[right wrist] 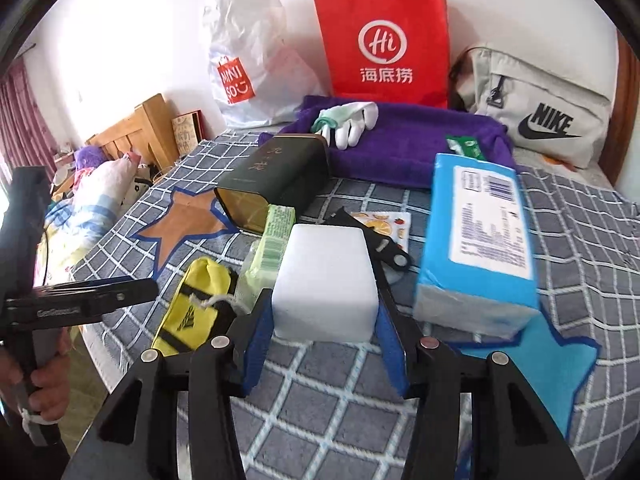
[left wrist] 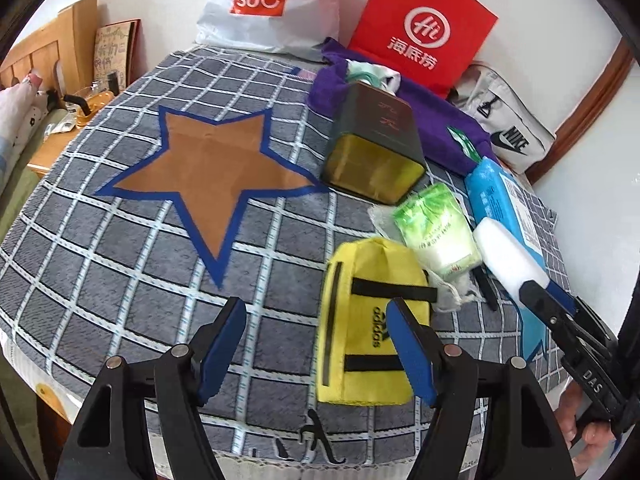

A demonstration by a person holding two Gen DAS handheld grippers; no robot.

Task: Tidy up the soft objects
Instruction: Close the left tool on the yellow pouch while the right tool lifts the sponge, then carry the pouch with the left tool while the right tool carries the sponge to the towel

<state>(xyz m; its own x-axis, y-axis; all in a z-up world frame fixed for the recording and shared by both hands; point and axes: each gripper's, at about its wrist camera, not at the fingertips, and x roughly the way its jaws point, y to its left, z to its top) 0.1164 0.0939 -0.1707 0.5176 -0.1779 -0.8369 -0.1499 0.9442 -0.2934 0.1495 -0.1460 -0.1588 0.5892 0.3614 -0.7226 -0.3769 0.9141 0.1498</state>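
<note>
My right hand-held gripper (right wrist: 324, 316) pinches the white rectangular foam block (right wrist: 326, 284), both blue pads against its sides, low over the grey checked blanket (right wrist: 320, 412) on the bed. Just left of the block lies one pale green plastic tissue pack (right wrist: 272, 240), and beyond that one yellow fabric pouch with black straps (right wrist: 192, 312). To its right one blue plastic-wrapped tissue pack (right wrist: 476, 236) stands tilted, its foot on a light blue star patch (right wrist: 560, 364). Behind the block sit a black tool (right wrist: 380, 244) and one dark green metal tin (right wrist: 276, 176) lying on its side, open mouth toward me, with nothing I can make out inside. Farther back a purple towel (right wrist: 408, 140) carries one white glove (right wrist: 352, 124). Against the wall stand three bags: white plastic (right wrist: 248, 60), red paper (right wrist: 384, 40), grey fabric (right wrist: 548, 104). My left hand-held gripper (left wrist: 316, 320) hangs spread over the blanket, its right finger crossing the yellow pouch, nothing between the pads.
</note>
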